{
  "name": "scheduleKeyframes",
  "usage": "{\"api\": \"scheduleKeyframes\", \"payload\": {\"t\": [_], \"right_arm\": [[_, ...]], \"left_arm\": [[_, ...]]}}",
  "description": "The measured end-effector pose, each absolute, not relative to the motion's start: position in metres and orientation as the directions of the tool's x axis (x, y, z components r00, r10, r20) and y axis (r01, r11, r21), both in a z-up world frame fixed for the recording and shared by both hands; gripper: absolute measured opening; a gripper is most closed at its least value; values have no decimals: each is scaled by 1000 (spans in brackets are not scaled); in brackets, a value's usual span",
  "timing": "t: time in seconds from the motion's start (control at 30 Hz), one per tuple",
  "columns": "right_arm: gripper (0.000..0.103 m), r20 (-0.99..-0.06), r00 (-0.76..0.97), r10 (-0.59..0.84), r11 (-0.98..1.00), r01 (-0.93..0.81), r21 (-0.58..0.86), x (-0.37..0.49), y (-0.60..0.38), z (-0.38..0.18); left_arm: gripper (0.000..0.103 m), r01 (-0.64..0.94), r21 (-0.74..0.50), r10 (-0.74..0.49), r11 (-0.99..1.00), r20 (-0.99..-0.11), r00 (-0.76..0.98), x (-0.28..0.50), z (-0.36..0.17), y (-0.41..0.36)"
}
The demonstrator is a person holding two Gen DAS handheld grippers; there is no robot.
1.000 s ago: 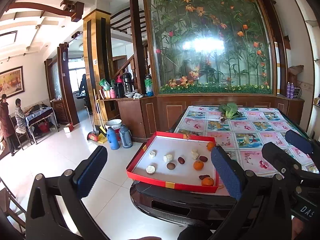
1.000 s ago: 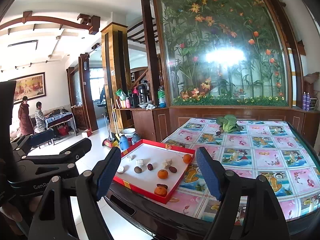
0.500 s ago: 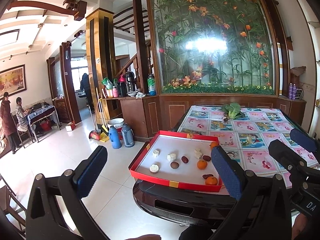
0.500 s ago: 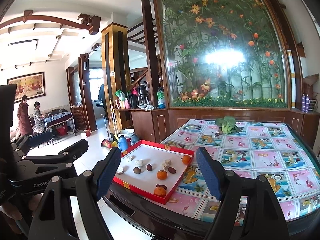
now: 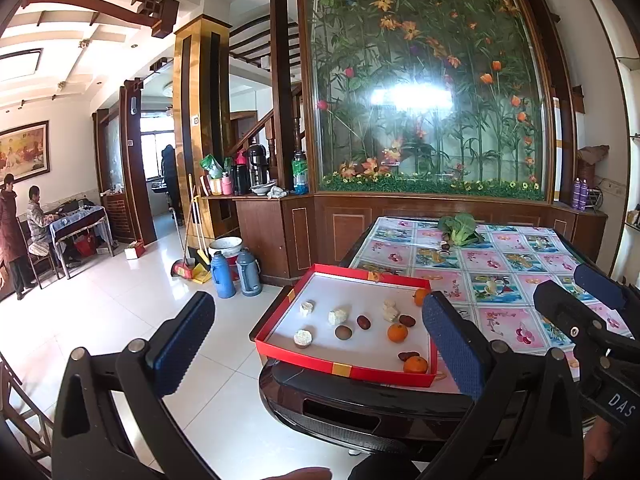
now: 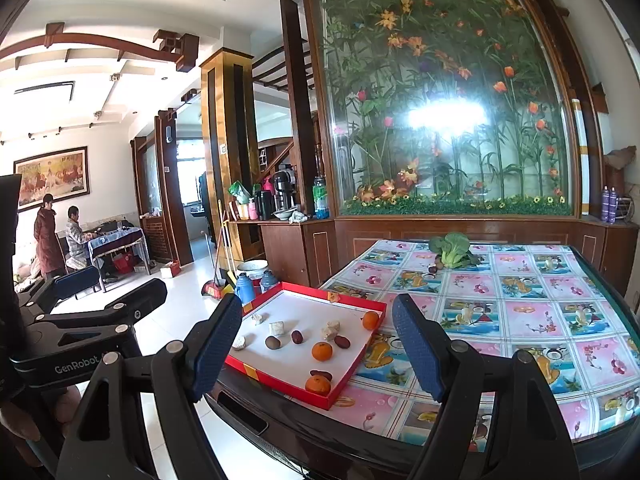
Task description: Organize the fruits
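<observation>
My left gripper [image 5: 316,334] hung wide open and empty, short of the table's near-left corner. There sat the red tray [image 5: 344,369], holding pale chunks at its left, dark dates in the middle and three oranges [image 5: 397,332] at its right. My right gripper [image 6: 316,346], also open and empty, seemed nearer. The chunks were too small to identify.

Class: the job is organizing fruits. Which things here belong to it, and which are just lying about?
Job: red tray, three oranges, dark dates, pale chunks, both open grippers.
Lying about: leafy greens, thermos jugs, broom.
</observation>
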State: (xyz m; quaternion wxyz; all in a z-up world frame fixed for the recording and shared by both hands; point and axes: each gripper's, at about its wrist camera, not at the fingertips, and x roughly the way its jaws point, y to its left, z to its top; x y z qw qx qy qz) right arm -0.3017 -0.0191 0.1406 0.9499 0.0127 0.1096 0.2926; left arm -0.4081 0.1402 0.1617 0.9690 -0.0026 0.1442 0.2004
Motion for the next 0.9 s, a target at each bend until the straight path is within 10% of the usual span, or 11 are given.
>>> {"api": "scheduleKeyframes", "payload": {"t": [0.9], "right_arm": [[78, -208, 797, 567, 823, -560, 99, -304, -17, 140]], "left_arm": [[103, -359, 68, 364, 931, -273, 891, -413, 159, 139]]}}
